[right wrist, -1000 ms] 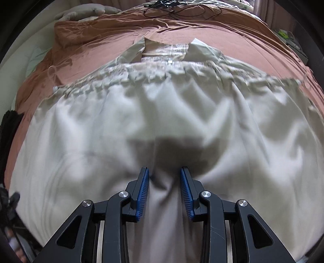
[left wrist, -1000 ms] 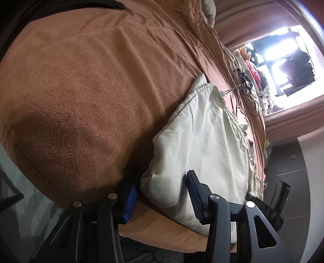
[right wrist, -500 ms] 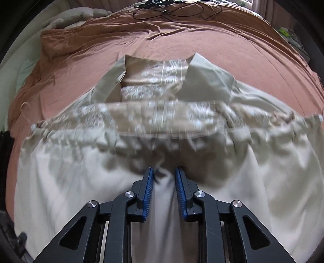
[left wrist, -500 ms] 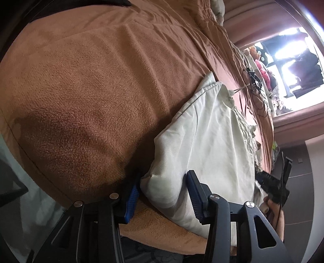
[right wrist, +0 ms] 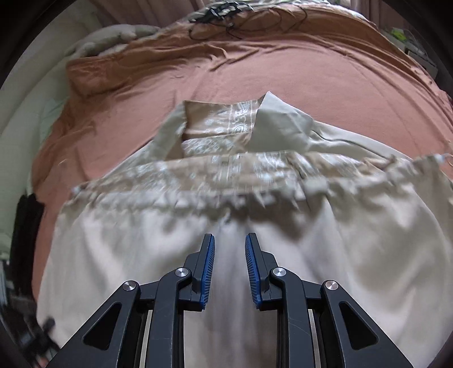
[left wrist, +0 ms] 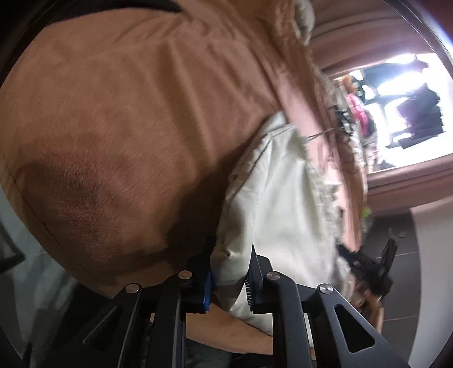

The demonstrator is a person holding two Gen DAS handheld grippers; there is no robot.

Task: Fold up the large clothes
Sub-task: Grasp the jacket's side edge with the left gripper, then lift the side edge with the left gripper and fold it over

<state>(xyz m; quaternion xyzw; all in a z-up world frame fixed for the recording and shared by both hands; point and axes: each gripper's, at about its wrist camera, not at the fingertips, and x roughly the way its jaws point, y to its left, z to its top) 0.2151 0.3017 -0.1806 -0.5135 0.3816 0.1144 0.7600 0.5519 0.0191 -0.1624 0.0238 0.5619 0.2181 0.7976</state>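
A cream garment (right wrist: 354,254) is lying spread across a bed covered in a brown bedspread (right wrist: 254,73), its collar end pointing toward the far side, where a paisley-patterned lining (right wrist: 226,124) is showing at the open neck. The left gripper (left wrist: 230,271) is working at one side edge of the garment — its jaws are closing, with a bunched corner of cream cloth sitting between the blue pads and filling the narrow gap. The right gripper (right wrist: 228,269) is angling down over the middle of the garment; its jaws are standing narrow, and a raised ridge of cloth is running up between them, though the blur is making it hard to tell whether the pads are actually pressing on it. From the left wrist view, the right gripper is showing as a dark shape at the far edge of the cloth. Black cables (right wrist: 223,17) are lying tangled on the bedspread well beyond the collar — near a bright window (left wrist: 402,93).
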